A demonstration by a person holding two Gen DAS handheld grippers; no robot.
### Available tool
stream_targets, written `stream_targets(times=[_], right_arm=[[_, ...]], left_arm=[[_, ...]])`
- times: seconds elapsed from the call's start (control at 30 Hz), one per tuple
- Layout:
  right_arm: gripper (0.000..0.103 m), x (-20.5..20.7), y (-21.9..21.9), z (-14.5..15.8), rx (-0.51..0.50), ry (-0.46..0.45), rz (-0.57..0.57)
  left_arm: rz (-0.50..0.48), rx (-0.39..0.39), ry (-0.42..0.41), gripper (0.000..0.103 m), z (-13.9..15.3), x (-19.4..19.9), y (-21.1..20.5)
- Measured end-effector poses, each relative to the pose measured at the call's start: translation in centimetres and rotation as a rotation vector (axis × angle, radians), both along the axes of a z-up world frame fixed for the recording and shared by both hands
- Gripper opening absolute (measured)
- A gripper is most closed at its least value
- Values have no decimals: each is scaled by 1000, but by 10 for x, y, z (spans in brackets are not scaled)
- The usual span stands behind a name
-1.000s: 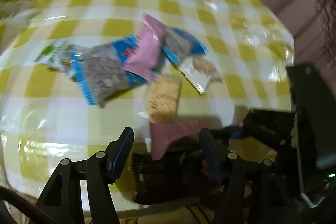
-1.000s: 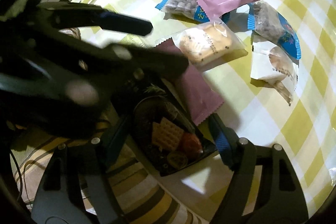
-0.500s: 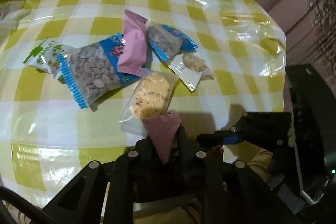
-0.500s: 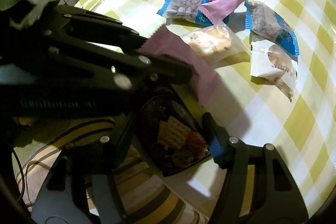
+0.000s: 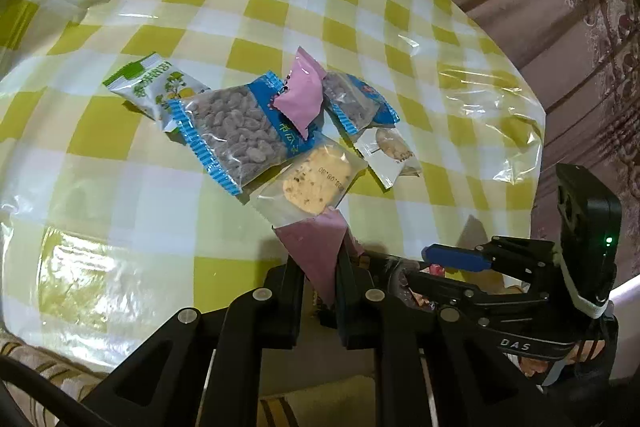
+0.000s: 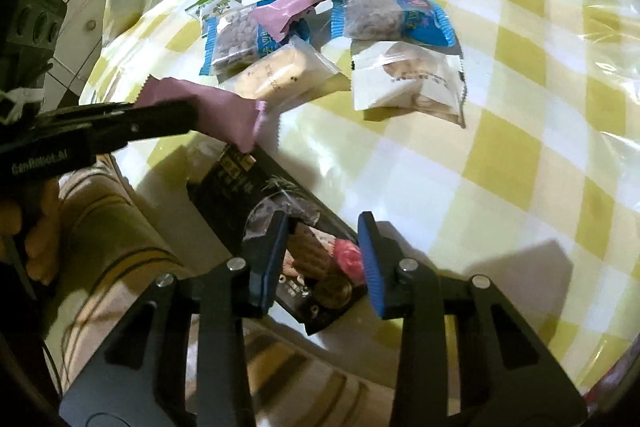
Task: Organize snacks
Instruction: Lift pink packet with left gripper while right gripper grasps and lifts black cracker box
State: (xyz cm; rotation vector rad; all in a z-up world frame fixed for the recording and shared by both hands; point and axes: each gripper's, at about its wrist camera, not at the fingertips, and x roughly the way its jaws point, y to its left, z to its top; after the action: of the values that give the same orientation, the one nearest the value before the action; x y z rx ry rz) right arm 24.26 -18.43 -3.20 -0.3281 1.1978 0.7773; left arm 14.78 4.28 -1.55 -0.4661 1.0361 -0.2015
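Observation:
My left gripper (image 5: 318,267) is shut on a mauve snack packet (image 5: 316,247) and holds it up over the table's near edge. From the right wrist the left gripper (image 6: 160,115) and the mauve packet (image 6: 216,107) show at the left. My right gripper (image 6: 322,255) points down over a black cracker packet (image 6: 224,179) at the table edge. Its jaws are closing with the packet between them, and the blue pads (image 6: 272,259) touch its crumpled sides. The right gripper (image 5: 452,259) also shows in the left wrist view.
A pile lies mid-table on the yellow checked cloth (image 5: 120,187): a blue nut packet (image 5: 236,131), a pink packet (image 5: 302,95), a second blue packet (image 5: 356,99), a clear cookie packet (image 5: 312,183), a white packet (image 5: 390,151), a green-white packet (image 5: 156,87). A striped cushion (image 6: 120,227) sits below the edge.
The left jaws went from open to shut on the mauve packet and lifted it off the table. The right jaws narrowed around the black packet, and both hands shifted.

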Motion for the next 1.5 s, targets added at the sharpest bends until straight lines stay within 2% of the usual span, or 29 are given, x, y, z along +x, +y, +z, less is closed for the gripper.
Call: stream_targets(times=[0.03,0.1,0.13,0.17,0.33,0.57,0.6,0.63,0.7,0.97,1.13,1.3,1.5], right_arm=[[41,-3,-1,0,14,-5,12],[57,-9,-1,6,34,-19,64],[70,-12,2,7,22,-33,91],[75,-17,7,7,-5,-50,127],[75,-21,29,-15,-116,-37,268],[75,-21,47,-21,-171,-65,301],[71,-21,47,-20,-169,-71,291],[63,-21,51,-22,-172,-85,276],[63,-21,48,-22,-173,-97,249],[62,-18,-1,1,-115,-170,4],[62,-23,-32,14,-95,-212,-114],[62,-30,-64,38,-59,-233,-256],[62,-42,-103,53,-22,-252,-394]], left_arm=[[3,2,-7,14,1,-1,-1],[9,3,-21,14,4,-6,-1],[15,2,-27,14,5,-8,0],[19,-1,-31,14,6,-10,0],[43,-23,-49,14,8,-20,6],[55,-30,-56,14,9,-24,8],[56,-32,-56,14,10,-23,8],[56,-32,-57,14,10,-24,8],[58,-31,-64,14,11,-25,8],[58,-33,-85,14,17,-24,1],[64,-50,-126,14,26,-29,-8],[56,-57,-144,14,34,-34,-18],[2,-38,-163,14,47,-39,-48]])
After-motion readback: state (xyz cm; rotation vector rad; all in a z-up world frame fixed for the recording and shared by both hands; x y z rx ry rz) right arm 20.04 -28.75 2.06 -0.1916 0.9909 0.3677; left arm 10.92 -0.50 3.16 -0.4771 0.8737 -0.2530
